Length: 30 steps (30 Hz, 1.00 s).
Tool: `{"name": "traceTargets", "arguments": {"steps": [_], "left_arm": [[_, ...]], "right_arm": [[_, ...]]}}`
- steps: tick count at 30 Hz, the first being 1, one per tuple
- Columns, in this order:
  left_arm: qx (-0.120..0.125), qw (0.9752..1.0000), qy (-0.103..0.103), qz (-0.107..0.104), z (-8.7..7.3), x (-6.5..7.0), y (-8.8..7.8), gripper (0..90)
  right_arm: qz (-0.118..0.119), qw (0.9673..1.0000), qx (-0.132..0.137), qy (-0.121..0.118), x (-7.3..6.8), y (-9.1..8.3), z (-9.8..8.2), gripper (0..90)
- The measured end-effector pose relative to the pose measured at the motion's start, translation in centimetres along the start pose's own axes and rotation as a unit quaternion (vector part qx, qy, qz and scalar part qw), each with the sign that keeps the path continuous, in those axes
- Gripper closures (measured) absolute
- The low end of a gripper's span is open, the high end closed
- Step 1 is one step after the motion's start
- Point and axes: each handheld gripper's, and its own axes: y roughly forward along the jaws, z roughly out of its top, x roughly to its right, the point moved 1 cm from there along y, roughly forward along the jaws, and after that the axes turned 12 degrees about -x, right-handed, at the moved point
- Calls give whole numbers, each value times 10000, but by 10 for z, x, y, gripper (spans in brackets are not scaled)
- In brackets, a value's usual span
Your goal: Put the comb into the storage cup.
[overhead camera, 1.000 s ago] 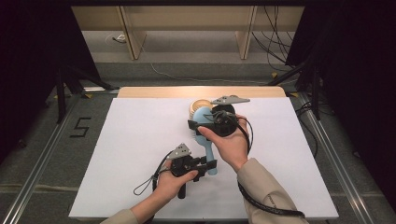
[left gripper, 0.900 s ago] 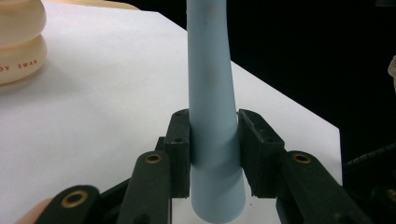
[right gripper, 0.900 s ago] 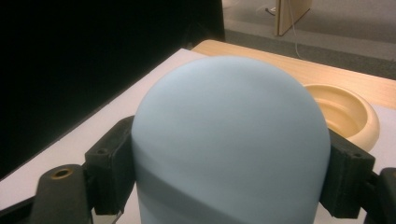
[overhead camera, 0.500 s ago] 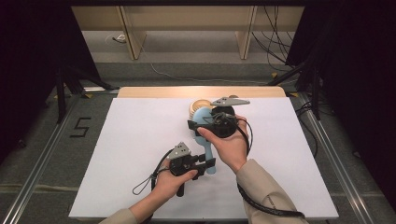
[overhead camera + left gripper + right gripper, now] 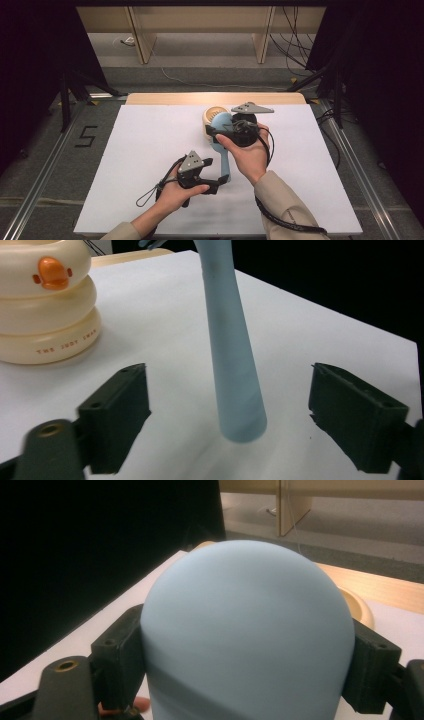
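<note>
From the high view I see my right gripper (image 5: 216,134) clamped on the rounded head of a smooth pale-blue plastic brush (image 5: 223,150) lying on the matte white table (image 5: 125,165), beside a cream ringed duck container (image 5: 211,116). In the left gripper view my left gripper (image 5: 230,415) has just been opening; its jaws stand wide around the tapered handle, untouched. In the right gripper view black ribbed pads (image 5: 122,650) press the blue dome.
</note>
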Motion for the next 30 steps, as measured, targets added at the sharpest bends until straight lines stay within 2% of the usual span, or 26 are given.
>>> {"name": "traceTargets", "arguments": {"steps": [3, 8, 11, 12, 14, 18, 20, 21, 24, 30], "left_arm": [[-87, 9999, 41, 105, -2, -4, -5, 121], [-106, 9994, 65, 312, -9, -22, -25, 56], [-103, 9988, -13, 488, -13, -31, -35, 50], [-103, 9988, -13, 488, -13, -31, -35, 50], [-29, 9983, -175, 548, -16, -39, -46, 49], [30, 9975, -200, 684, -19, -47, -56, 40], [43, 9961, -175, 862, -23, -54, -65, 40], [43, 9961, -175, 862, -23, -54, -65, 40], [67, 9936, -134, 1119, -27, -62, -73, 43], [99, 9921, -200, 1237, -33, -70, -82, 41]], "right_arm": [[-47, 10000, 71, 27, 3, -2, -1, 214], [-112, 9997, 198, 26, 8, -6, -3, 214], [-142, 9996, 248, 55, 11, -9, -4, 214], [-142, 9996, 248, 55, 11, -9, -4, 214], [-186, 9993, 320, 82, 13, -11, -4, 214], [-228, 9990, 382, 75, 15, -13, -4, 214], [-246, 9988, 409, 75, 16, -14, -4, 214], [-246, 9988, 409, 75, 16, -14, -4, 214], [-269, 9987, 434, 78, 18, -14, -5, 214], [-297, 9986, 443, 69, 20, -14, -5, 214]]}}
